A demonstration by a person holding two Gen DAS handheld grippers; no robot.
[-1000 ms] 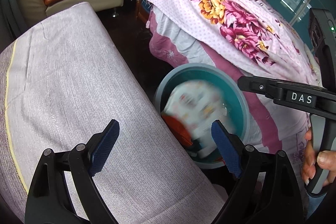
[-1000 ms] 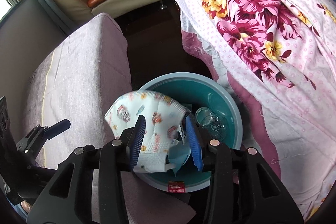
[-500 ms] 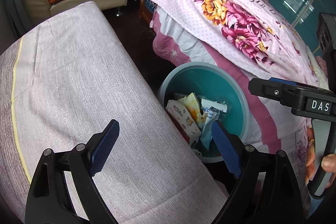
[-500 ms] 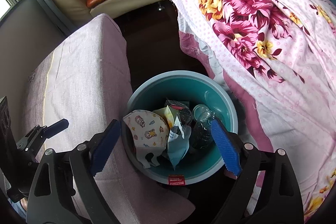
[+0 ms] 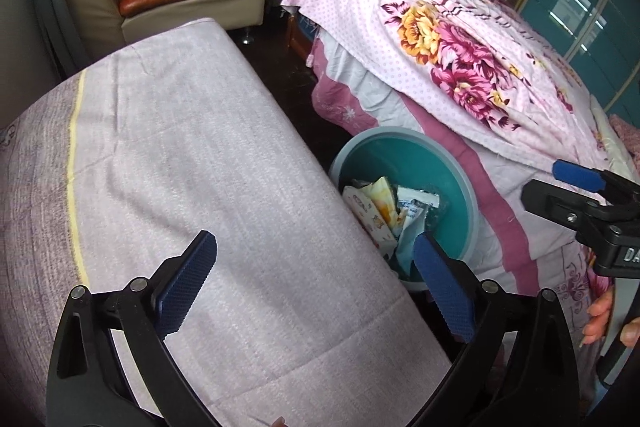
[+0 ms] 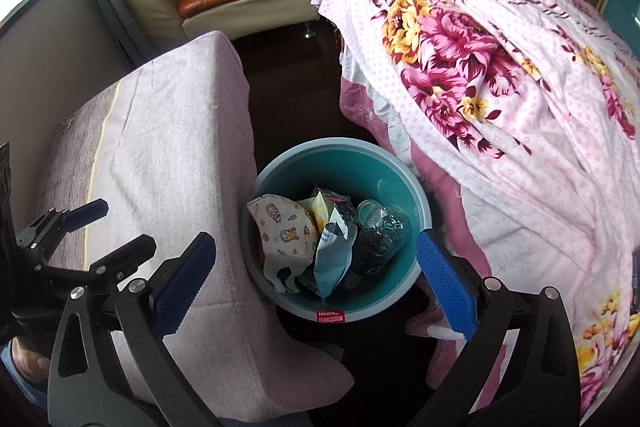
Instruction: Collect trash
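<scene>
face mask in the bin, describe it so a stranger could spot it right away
Between the pink-covered table and the floral bed stands a round teal plastic bin. Against its left inner wall lies a white face mask, the only trash printed with small cartoon figures.

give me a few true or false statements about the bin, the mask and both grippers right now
1. The printed face mask lies inside the teal bin. True.
2. The right gripper is clamped on the mask. False: its jaws are wide open and empty.
3. A crushed clear bottle is in the bin. True.
4. The left gripper holds a wrapper. False: it is open, holding nothing.
5. The bin stands on the floral bedspread. False: it sits on the floor beside it.
</scene>
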